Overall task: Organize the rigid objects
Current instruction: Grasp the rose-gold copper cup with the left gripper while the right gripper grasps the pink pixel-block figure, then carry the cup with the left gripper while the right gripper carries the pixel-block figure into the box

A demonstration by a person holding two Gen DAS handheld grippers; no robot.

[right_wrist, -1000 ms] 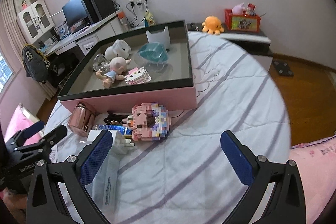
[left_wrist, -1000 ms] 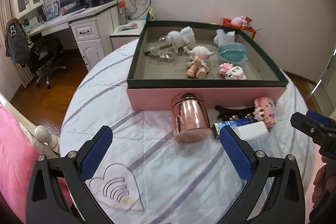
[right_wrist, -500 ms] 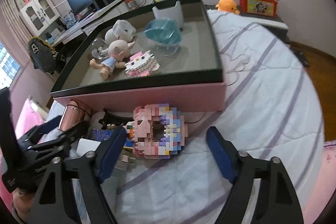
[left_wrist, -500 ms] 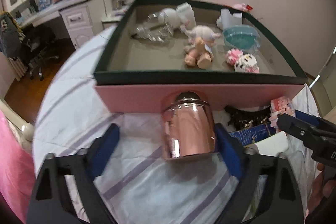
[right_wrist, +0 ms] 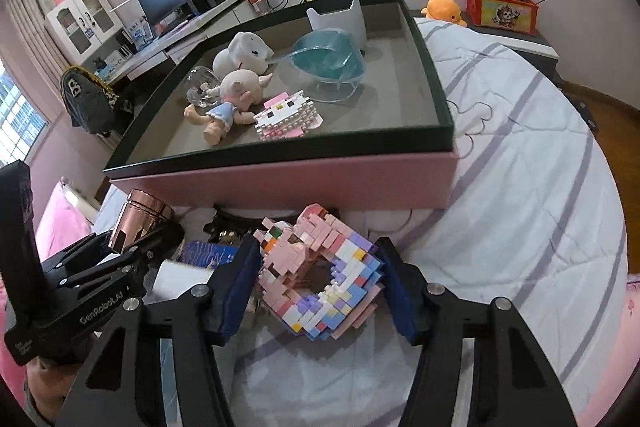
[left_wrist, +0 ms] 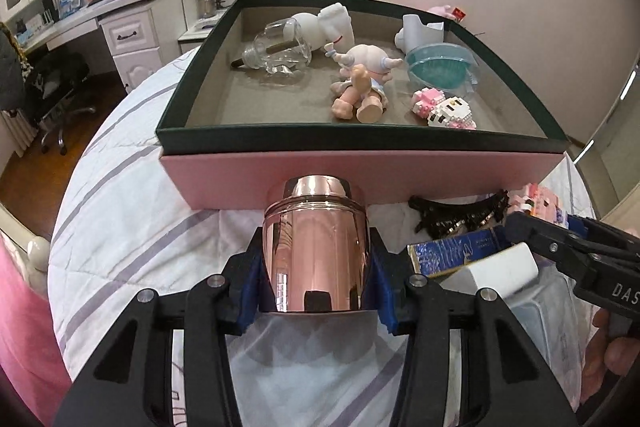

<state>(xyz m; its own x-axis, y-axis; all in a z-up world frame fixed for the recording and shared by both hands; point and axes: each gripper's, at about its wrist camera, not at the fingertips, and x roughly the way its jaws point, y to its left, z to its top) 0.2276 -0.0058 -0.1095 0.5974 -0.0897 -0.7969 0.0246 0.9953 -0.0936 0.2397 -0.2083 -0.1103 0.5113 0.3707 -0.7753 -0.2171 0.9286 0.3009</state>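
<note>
Left hand-held gripper (left_wrist: 316, 285) closing, blue pads flanking rose-gold canister (left_wrist: 316, 247), which lies on the bed with its long axis and lid pointing toward pink box (left_wrist: 360, 175). Right hand-held gripper (right_wrist: 320, 287) closing around brick donut (right_wrist: 320, 283), lying flat just before the box.

— The shiny rose-gold tin (left_wrist: 316, 255)?
— Upright on the bedspread, right against the pink box's (left_wrist: 360, 175) front wall.
— And the pastel block ring (right_wrist: 320, 283)?
— Lying tilted just before that wall, nearer the box's right corner.
</note>
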